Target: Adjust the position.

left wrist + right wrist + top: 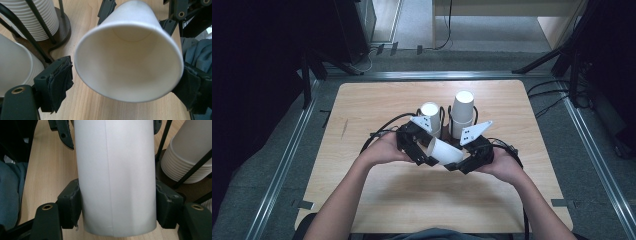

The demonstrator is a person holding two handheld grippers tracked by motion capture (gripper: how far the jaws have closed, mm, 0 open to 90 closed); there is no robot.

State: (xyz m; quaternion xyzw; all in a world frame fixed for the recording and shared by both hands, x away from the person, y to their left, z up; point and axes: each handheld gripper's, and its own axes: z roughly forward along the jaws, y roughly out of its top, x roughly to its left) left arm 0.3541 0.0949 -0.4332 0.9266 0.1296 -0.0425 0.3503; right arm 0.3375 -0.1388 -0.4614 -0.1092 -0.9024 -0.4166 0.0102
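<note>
A single white paper cup (445,151) lies on its side in mid-air above the near middle of the worktop (362,105), passed between two hand-held claws. The right claw (457,165) has it: in the right gripper view both pads press the cup's wall (116,177) from either side, jaws about half open around it. The left claw (428,161) stands at its widest; in the left gripper view the cup's open mouth (130,62) faces the camera, the left pad (61,77) stands clear of the rim, and the other side sits so close to the rim that contact cannot be told.

Just beyond the claws, two wire holders carry stacks of upturned cups, the left stack (430,116) lower, the right stack (462,112) taller.

The risks look plain. The cup now likely hangs on one grip alone, across a thin, smooth wall: too light a squeeze and it could slide out and roll across the worktop; too hard and the wall may buckle or the rim go oval, so it would no longer nest on a stack. With both claws crowded close to the holders, a careless swing could also knock a stack or catch a wire upright (163,137).
</note>
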